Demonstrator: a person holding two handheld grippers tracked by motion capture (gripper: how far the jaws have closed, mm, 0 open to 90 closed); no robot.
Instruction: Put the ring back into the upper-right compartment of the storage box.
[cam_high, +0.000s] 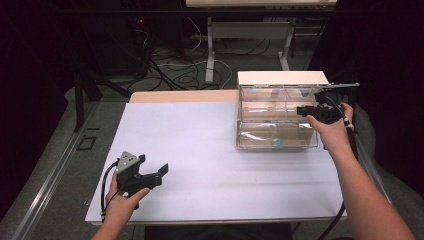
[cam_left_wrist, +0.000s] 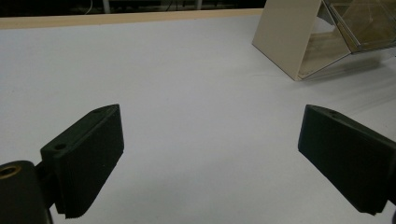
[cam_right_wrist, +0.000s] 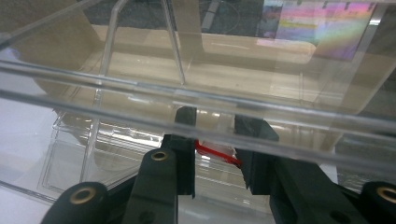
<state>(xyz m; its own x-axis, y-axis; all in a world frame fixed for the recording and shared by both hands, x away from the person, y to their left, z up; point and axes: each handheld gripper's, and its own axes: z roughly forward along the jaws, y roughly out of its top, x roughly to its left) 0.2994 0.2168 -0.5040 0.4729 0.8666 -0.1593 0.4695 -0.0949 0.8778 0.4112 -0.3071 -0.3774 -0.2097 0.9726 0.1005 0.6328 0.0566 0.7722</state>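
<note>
My right gripper is clenched on the thin see-through flap of the clear plastic box at the far right of the white table, and I think the slippery edge could slide out and bang down if I pull crooked. I count one box with two shelves, one small blue bit inside the lower shelf, and two grippers. My left gripper hangs over the near left of the table, jaws wide apart, holding nothing.

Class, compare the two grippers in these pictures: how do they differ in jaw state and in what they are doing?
The left gripper has its jaws wide apart with nothing between them; the right gripper has its jaws shut on the front edge of the clear display case. The left one sits over the bare white table, away from the case; the right one is at it. Both have black jaws.
</note>
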